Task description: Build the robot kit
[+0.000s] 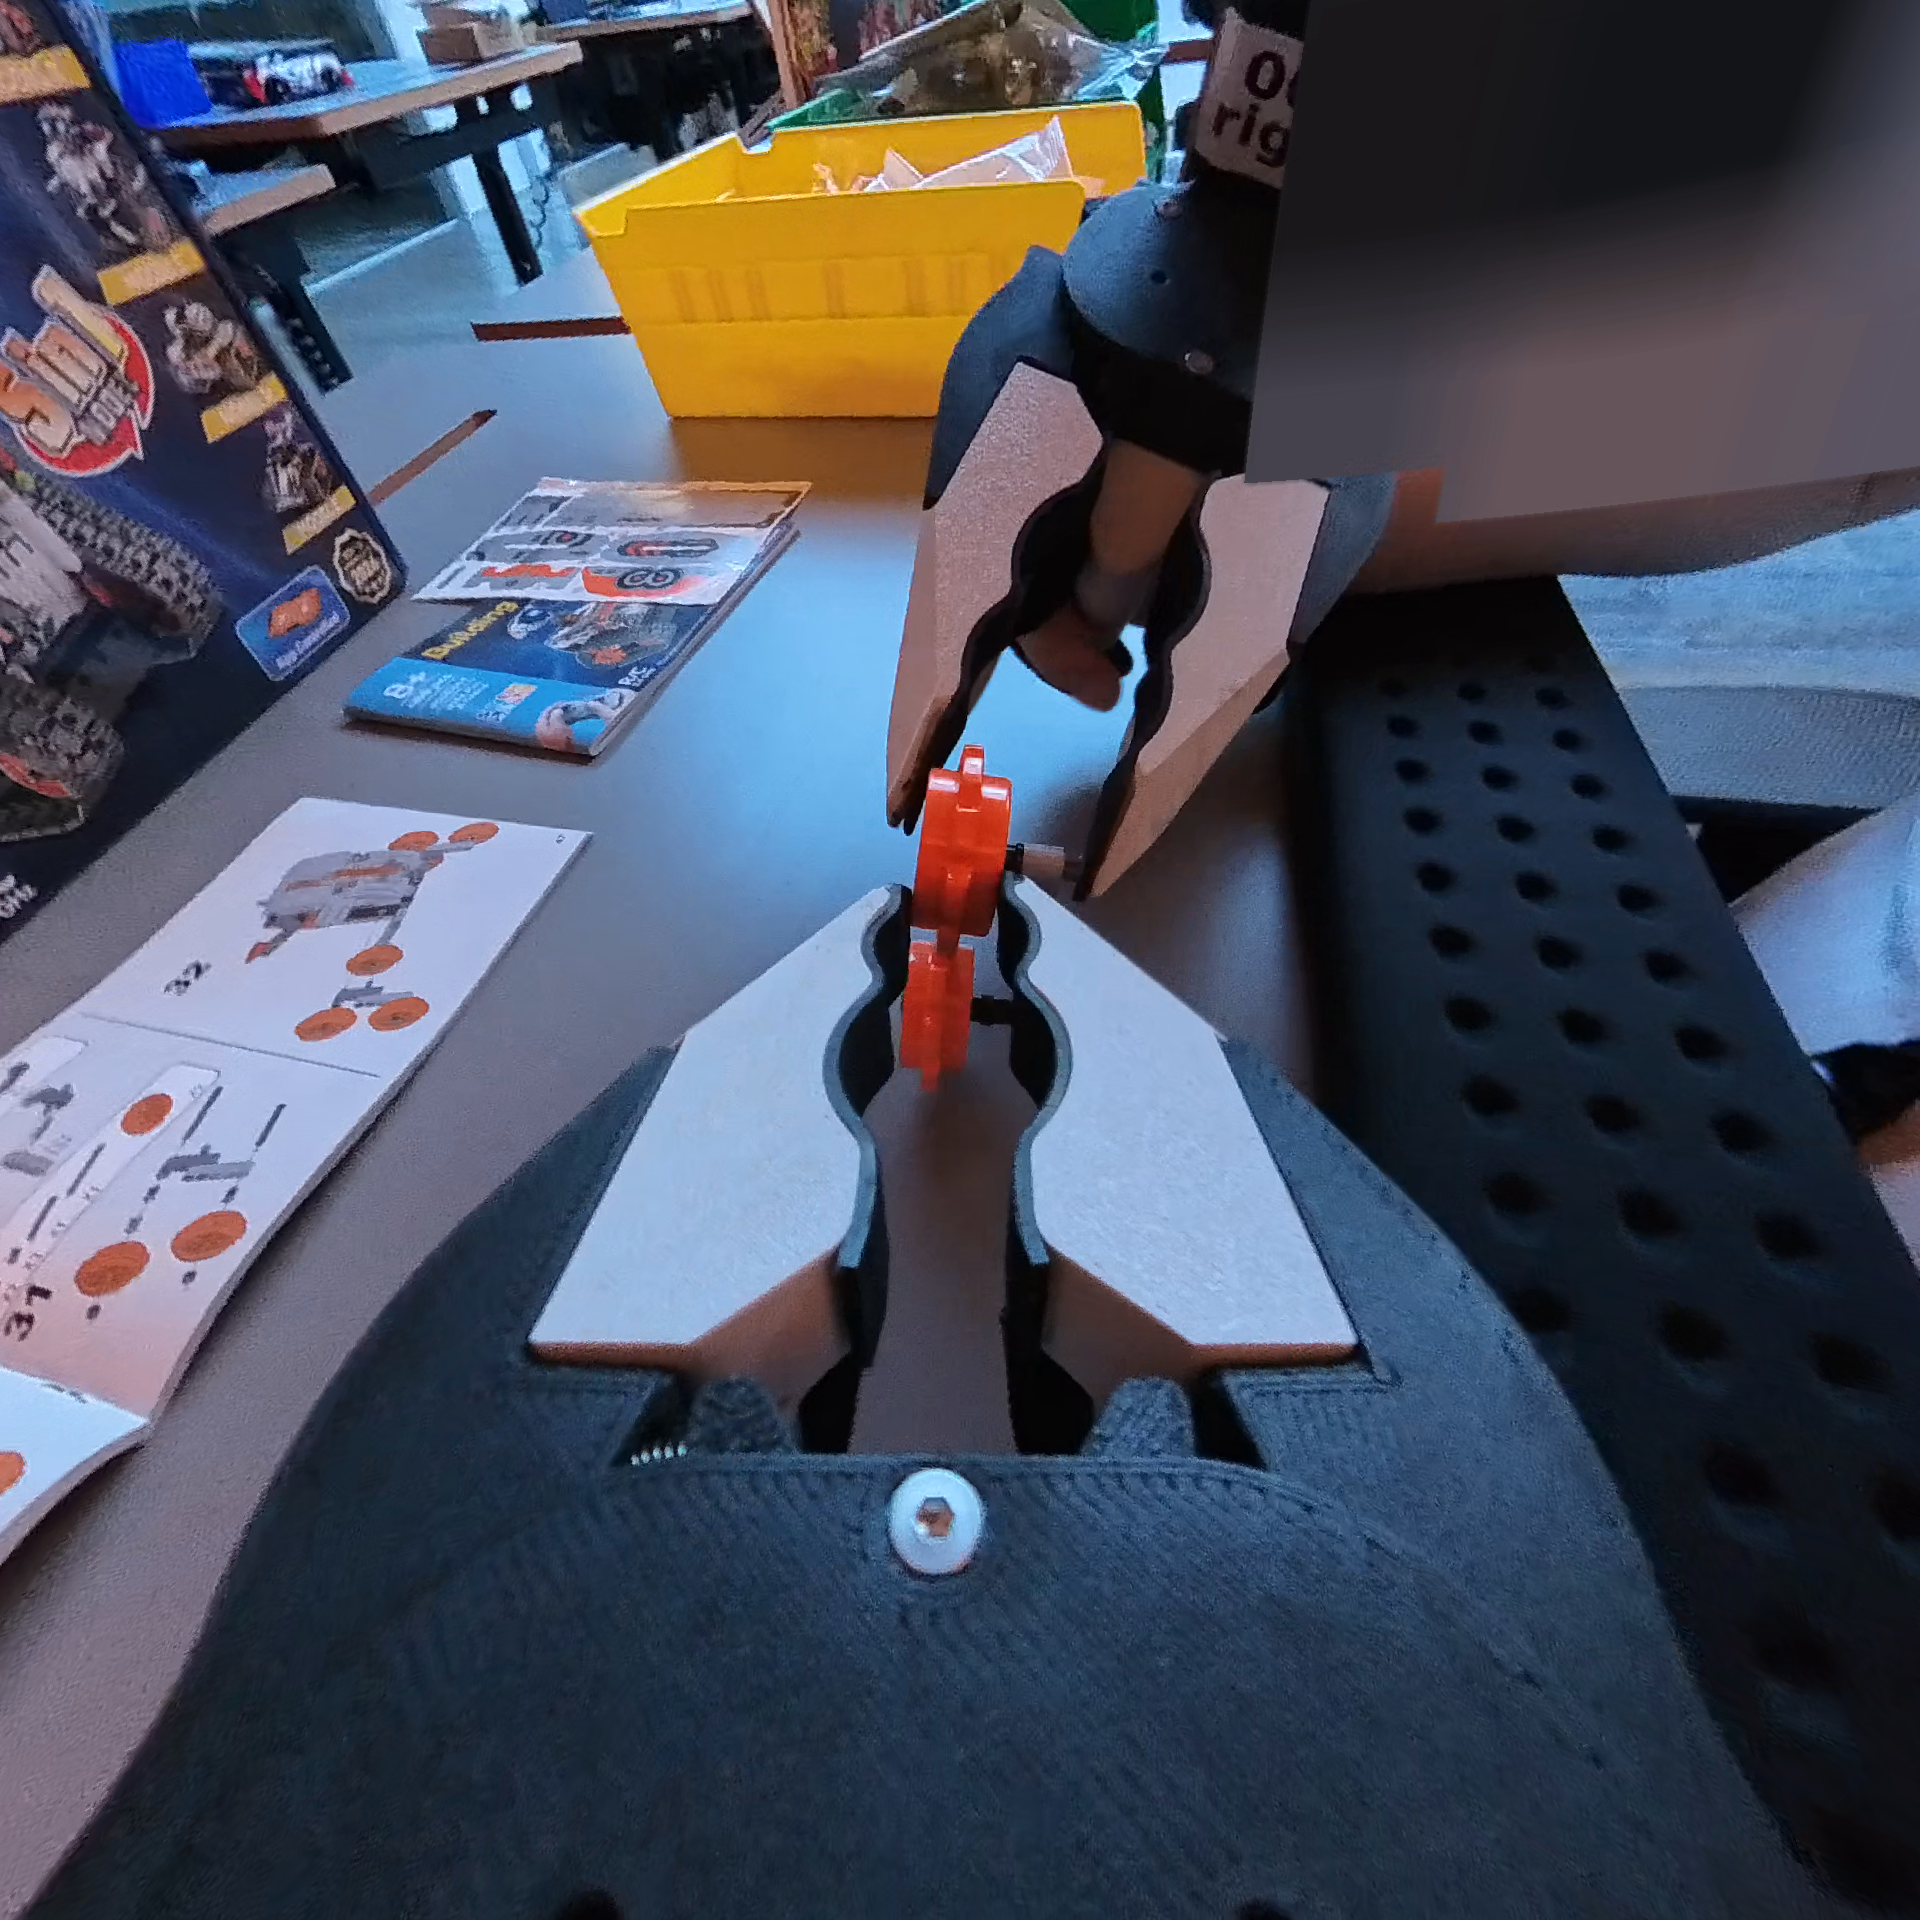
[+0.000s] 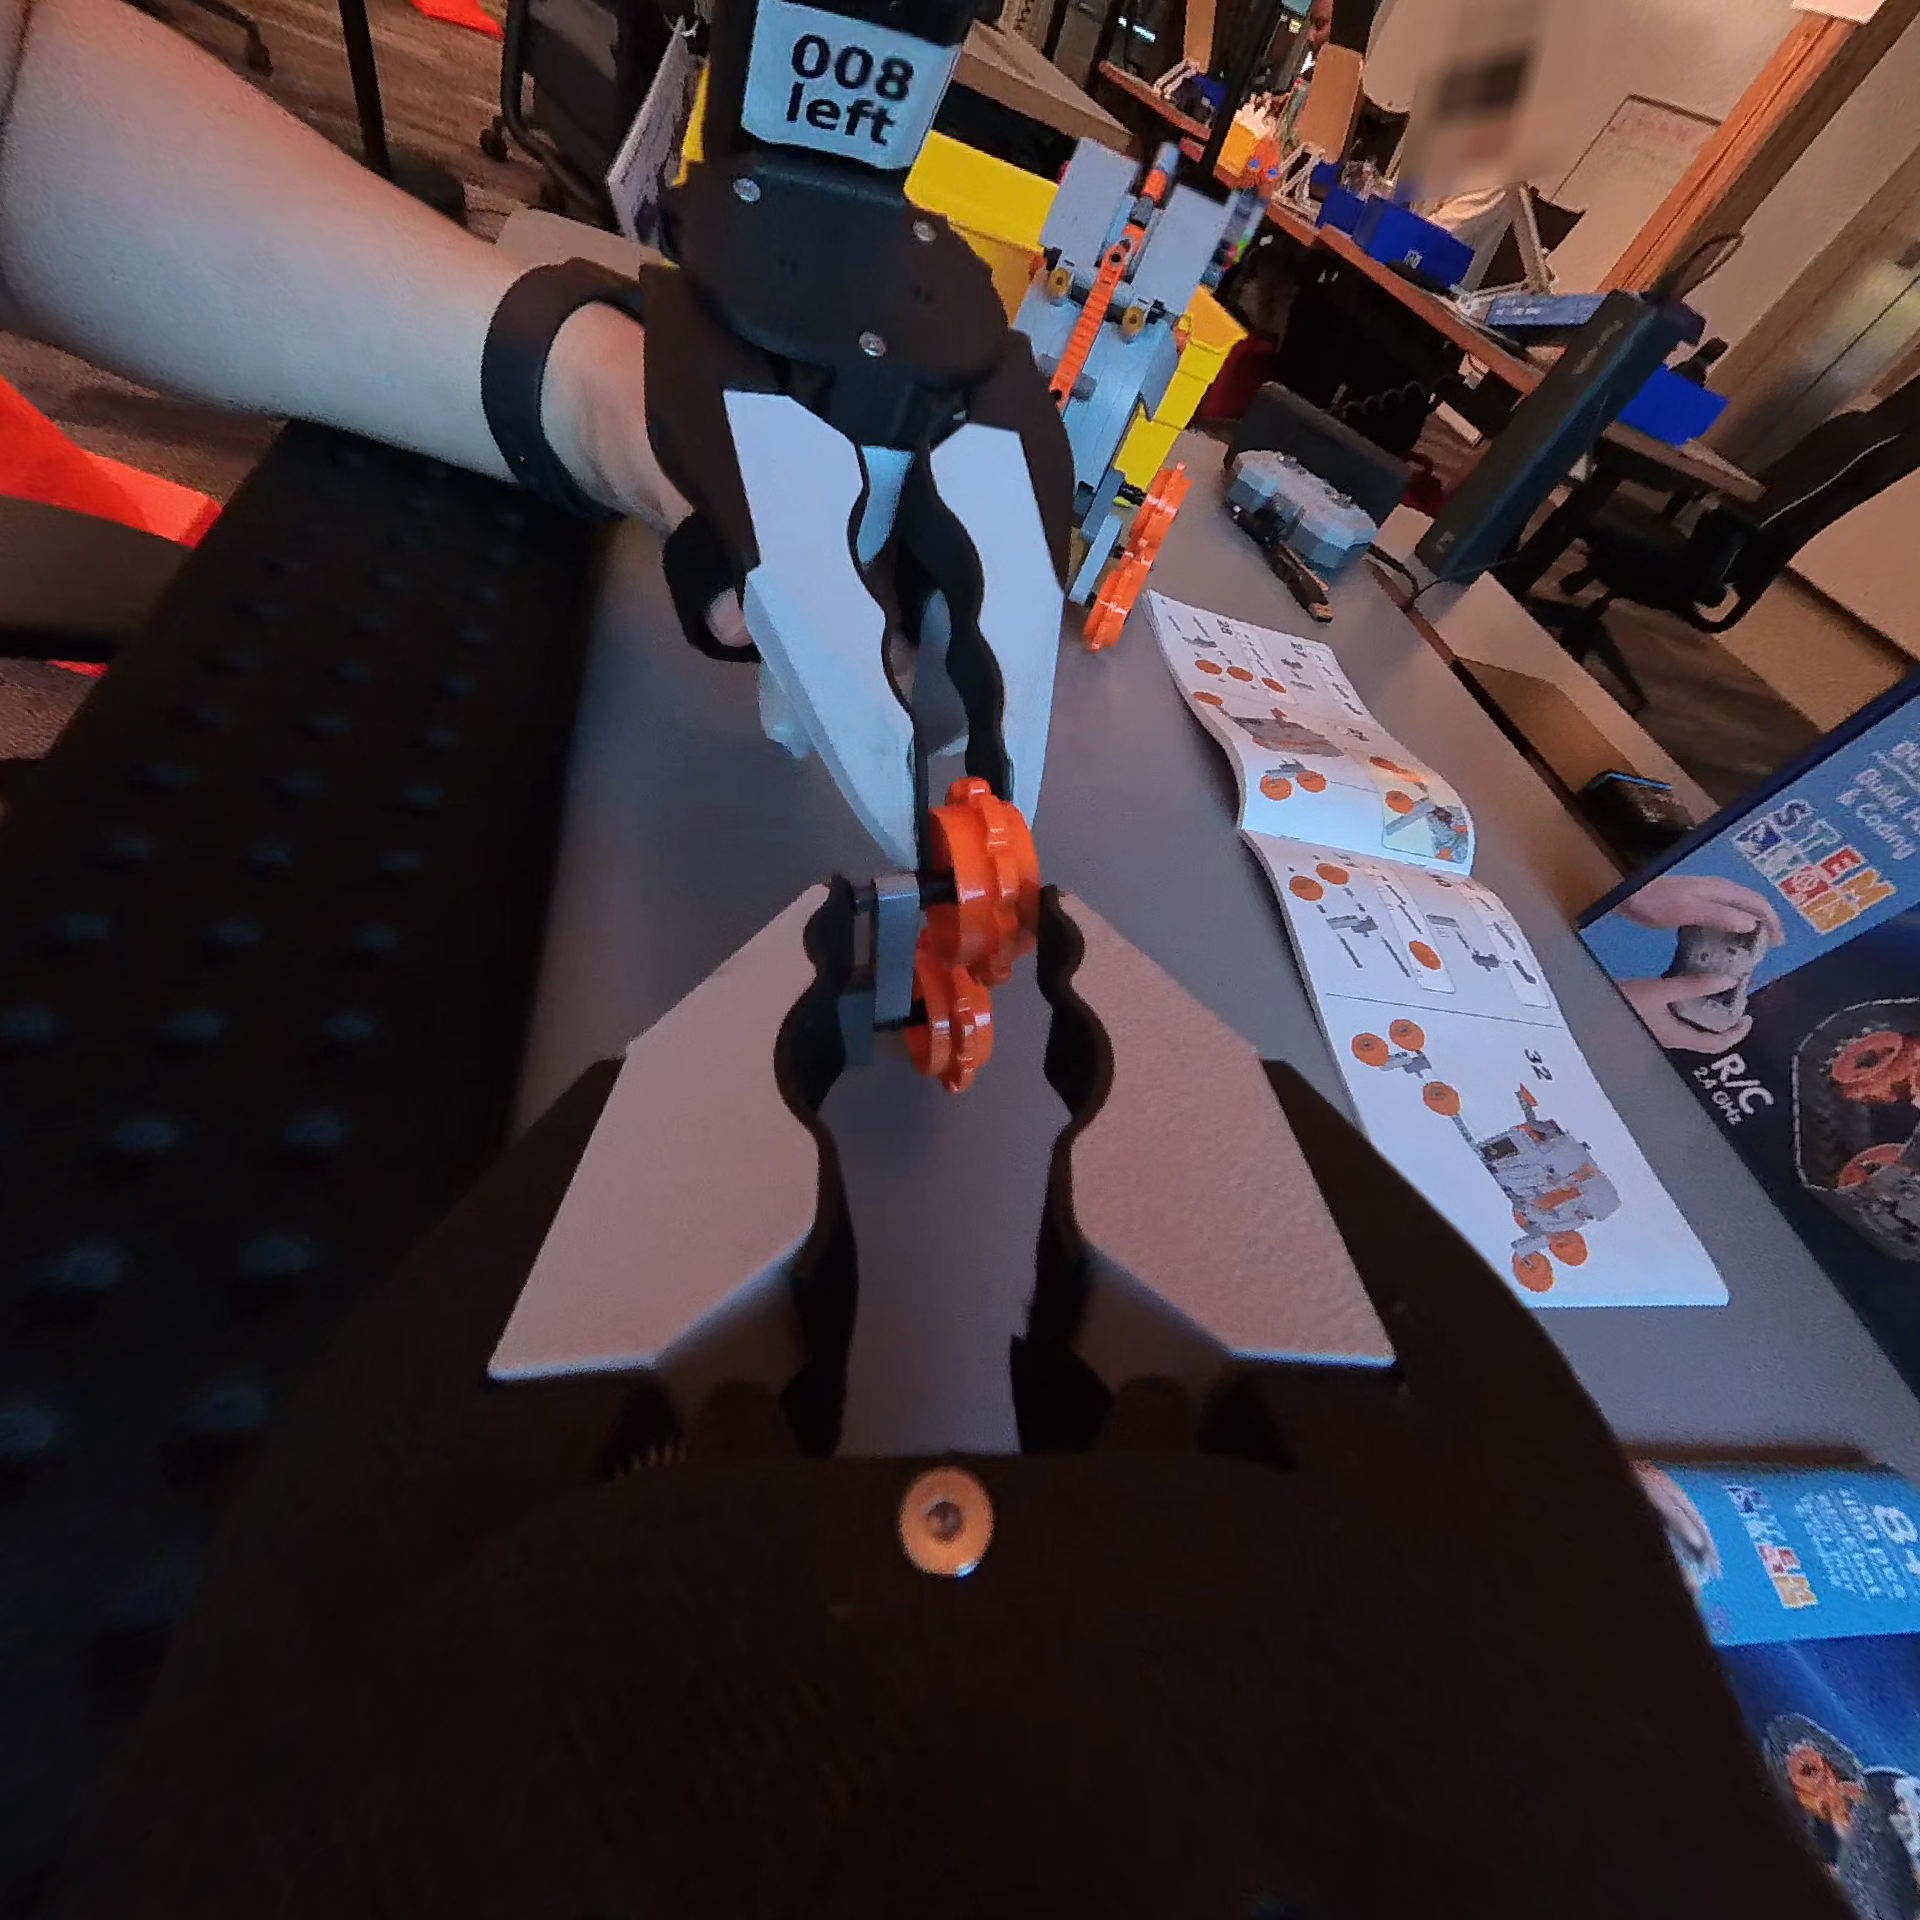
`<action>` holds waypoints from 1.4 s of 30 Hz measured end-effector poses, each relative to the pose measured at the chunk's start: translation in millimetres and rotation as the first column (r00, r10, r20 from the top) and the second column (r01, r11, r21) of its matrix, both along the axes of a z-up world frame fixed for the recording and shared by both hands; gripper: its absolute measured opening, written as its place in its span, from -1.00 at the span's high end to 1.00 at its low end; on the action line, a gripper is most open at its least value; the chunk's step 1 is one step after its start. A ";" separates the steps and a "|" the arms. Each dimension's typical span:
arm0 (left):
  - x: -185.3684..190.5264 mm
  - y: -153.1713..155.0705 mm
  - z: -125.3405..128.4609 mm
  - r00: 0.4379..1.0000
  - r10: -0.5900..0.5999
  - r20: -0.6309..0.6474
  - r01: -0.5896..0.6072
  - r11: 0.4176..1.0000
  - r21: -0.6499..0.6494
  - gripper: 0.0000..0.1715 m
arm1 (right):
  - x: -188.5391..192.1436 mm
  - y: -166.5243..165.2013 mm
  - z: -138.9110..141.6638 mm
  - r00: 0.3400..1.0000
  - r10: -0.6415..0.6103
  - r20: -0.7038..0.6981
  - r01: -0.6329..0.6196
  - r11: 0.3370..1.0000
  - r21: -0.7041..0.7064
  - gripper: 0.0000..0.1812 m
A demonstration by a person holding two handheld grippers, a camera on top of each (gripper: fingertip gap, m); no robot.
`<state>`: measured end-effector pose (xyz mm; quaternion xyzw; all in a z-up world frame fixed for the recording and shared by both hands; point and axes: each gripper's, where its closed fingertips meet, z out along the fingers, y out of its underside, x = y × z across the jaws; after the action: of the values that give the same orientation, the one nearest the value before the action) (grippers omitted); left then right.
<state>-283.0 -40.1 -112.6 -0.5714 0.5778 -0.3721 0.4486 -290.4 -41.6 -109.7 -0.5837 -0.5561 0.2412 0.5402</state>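
Observation:
A small assembly of two orange toothed wheels (image 1: 961,831) on a grey beam (image 2: 894,956) with black axles hangs above the grey table (image 1: 748,810). My left gripper (image 1: 954,899) is shut on the wheels edgewise, pinching them between its fingertips. My right gripper (image 2: 940,899) comes from the opposite side and clamps the same assembly: one fingertip is on an axle end, the other on the upper orange wheel (image 2: 982,873). In the left wrist view the right gripper (image 1: 995,852) reaches down from above. In the right wrist view the left gripper (image 2: 966,831) does the same, held by a person's hand.
An open instruction booklet (image 1: 260,1039) (image 2: 1455,987) lies beside the grippers, with a closed booklet (image 1: 561,644) and a product box (image 1: 125,468) beyond. A yellow bin (image 1: 831,291) stands at the back. A partly built grey model (image 2: 1122,312) has loose orange wheels (image 2: 1132,561). A black perforated chair back (image 1: 1558,1039) borders the table. Only a small space, under 4 cm, lies between the two pairs of fingers. Both grippers' tips are roughly 30 centimeters from the partly built grey model (image 2: 1122,312).

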 end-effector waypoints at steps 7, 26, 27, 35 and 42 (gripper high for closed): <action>-0.7 -1.5 -11.4 0.999 -0.005 -0.046 0.006 0.999 0.036 0.83 | -2.6 -2.2 -8.7 0.998 -0.009 0.055 0.003 0.995 0.098 0.62; -1.0 5.8 -15.9 1.000 0.019 -0.023 -0.018 1.000 0.023 0.83 | -5.6 3.6 -9.2 0.986 -0.163 0.042 0.156 0.977 0.147 0.62; -0.6 7.0 -14.6 0.999 0.030 -0.018 -0.029 0.999 0.036 0.84 | -5.1 4.8 -8.6 0.984 -0.174 0.041 0.166 0.975 0.147 0.61; -2.0 3.1 -7.6 0.999 0.040 -0.014 -0.038 0.996 0.080 0.86 | -5.9 0.3 -1.6 0.981 -0.192 -0.031 0.194 0.979 0.067 0.62; -1.2 4.1 -13.7 0.995 0.083 -0.052 -0.077 0.991 0.109 0.86 | -2.8 1.9 -11.2 0.978 -0.206 -0.017 0.206 0.978 -0.027 0.62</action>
<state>-284.2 -36.0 -126.2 -0.5794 0.5860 -0.3060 0.4766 -293.2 -39.7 -121.0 -0.6426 -0.4844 0.1968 0.5601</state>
